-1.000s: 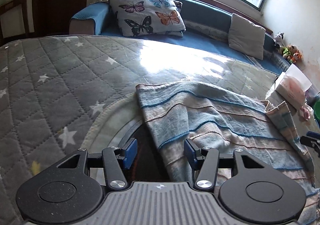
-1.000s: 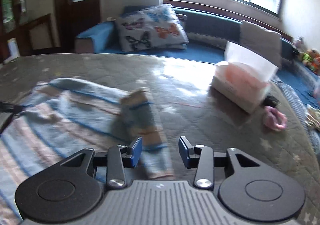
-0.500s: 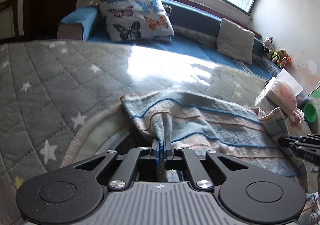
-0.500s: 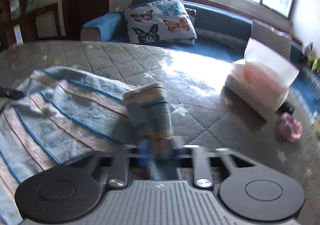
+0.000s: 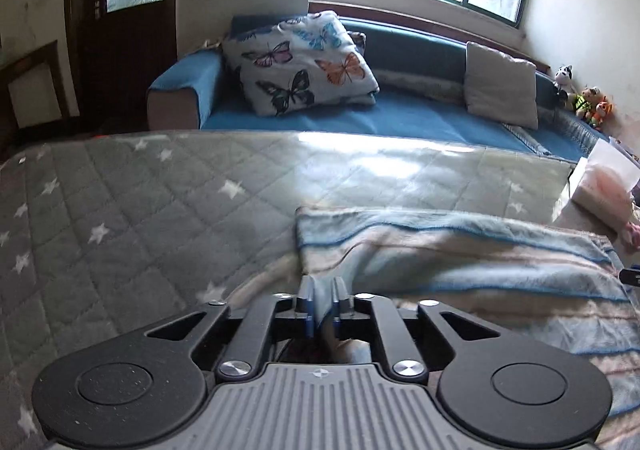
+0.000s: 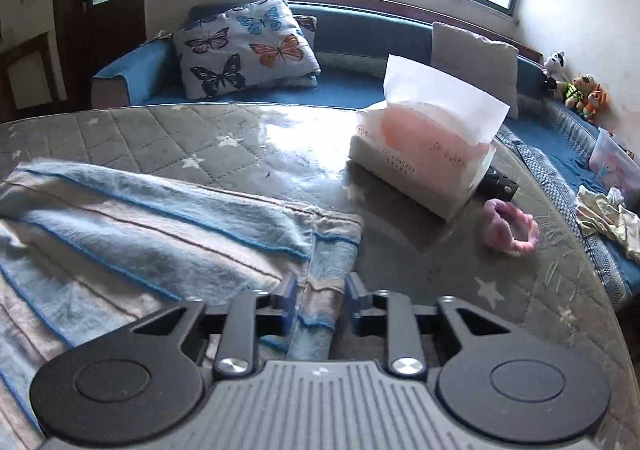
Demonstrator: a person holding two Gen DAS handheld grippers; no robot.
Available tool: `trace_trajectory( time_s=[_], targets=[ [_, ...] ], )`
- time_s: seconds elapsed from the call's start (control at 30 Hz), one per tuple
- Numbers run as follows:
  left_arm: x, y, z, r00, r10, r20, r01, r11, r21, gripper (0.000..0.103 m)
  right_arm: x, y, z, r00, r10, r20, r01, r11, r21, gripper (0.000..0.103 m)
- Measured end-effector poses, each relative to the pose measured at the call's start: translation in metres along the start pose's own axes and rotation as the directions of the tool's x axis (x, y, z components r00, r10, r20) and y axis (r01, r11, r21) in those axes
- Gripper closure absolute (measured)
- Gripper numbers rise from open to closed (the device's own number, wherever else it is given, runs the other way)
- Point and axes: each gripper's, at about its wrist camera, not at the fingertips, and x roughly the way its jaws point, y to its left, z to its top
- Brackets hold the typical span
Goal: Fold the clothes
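Observation:
A blue, pink and cream striped cloth (image 5: pixel 460 262) lies folded over on the quilted, star-printed table cover (image 5: pixel 140 210). My left gripper (image 5: pixel 322 306) is at the cloth's left near corner. Its jaws are opening, and a raised ridge of cloth stands loosely between the blue pads. In the right wrist view the same cloth (image 6: pixel 140 218) spreads to the left. My right gripper (image 6: pixel 320 302) is over its right end, jaws opening, with a strip of the cloth's edge lying slack between the pads.
A tissue pack (image 6: pixel 424 162) stands on the table to the right, with a dark remote (image 6: pixel 498 184) and a pink scrunchie (image 6: pixel 510 228) beside it. Behind the table runs a blue sofa with a butterfly pillow (image 5: pixel 304 62). The table's rounded edge (image 6: pixel 600 290) curves along the right.
Both grippers were open, then clamped on the cloth's edge half a second ago. Now both pairs of jaws have parted again, and the cloth lies folded further away from me.

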Motion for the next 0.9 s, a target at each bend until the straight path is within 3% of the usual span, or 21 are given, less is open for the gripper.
trace_trajectory(
  time_s=[0.07, 0.1, 0.17, 0.27, 0.53, 0.8, 0.9],
  targets=[
    [-0.008, 0.004, -0.006, 1.000, -0.006, -0.014, 0.006, 1.000, -0.002, 0.073, -0.007, 0.005, -0.001, 1.000, 0.007, 0.006, -0.007, 1.000, -0.024, 0.067],
    [-0.014, 0.006, -0.009, 1.000, -0.010, -0.017, 0.010, 1.000, -0.001, 0.072, -0.012, 0.008, -0.001, 1.000, 0.022, 0.005, -0.022, 0.999, -0.034, 0.062],
    [-0.025, 0.008, -0.018, 0.999, -0.025, -0.030, 0.025, 1.000, 0.004, 0.071, -0.021, 0.013, -0.002, 0.999, 0.050, 0.004, -0.050, 0.997, -0.054, 0.061],
    [-0.042, 0.011, -0.036, 0.996, -0.060, -0.061, 0.060, 0.998, 0.004, 0.071, -0.041, 0.030, -0.009, 0.996, 0.092, 0.002, -0.092, 0.990, -0.105, 0.048],
    [-0.072, 0.005, -0.086, 0.982, -0.141, -0.128, 0.143, 0.990, 0.007, 0.070, -0.094, 0.071, -0.042, 0.980, 0.196, -0.028, -0.197, 0.956, -0.219, 0.040],
    [-0.080, -0.011, -0.108, 0.979, -0.169, -0.117, 0.176, 0.983, 0.048, 0.075, -0.128, 0.092, -0.081, 0.968, 0.243, -0.066, -0.252, 0.936, -0.247, 0.034],
    [-0.081, -0.010, -0.112, 0.978, -0.178, -0.110, 0.181, 0.983, 0.026, 0.093, -0.137, 0.095, -0.096, 0.967, 0.245, -0.076, -0.256, 0.933, -0.254, 0.033]
  ],
)
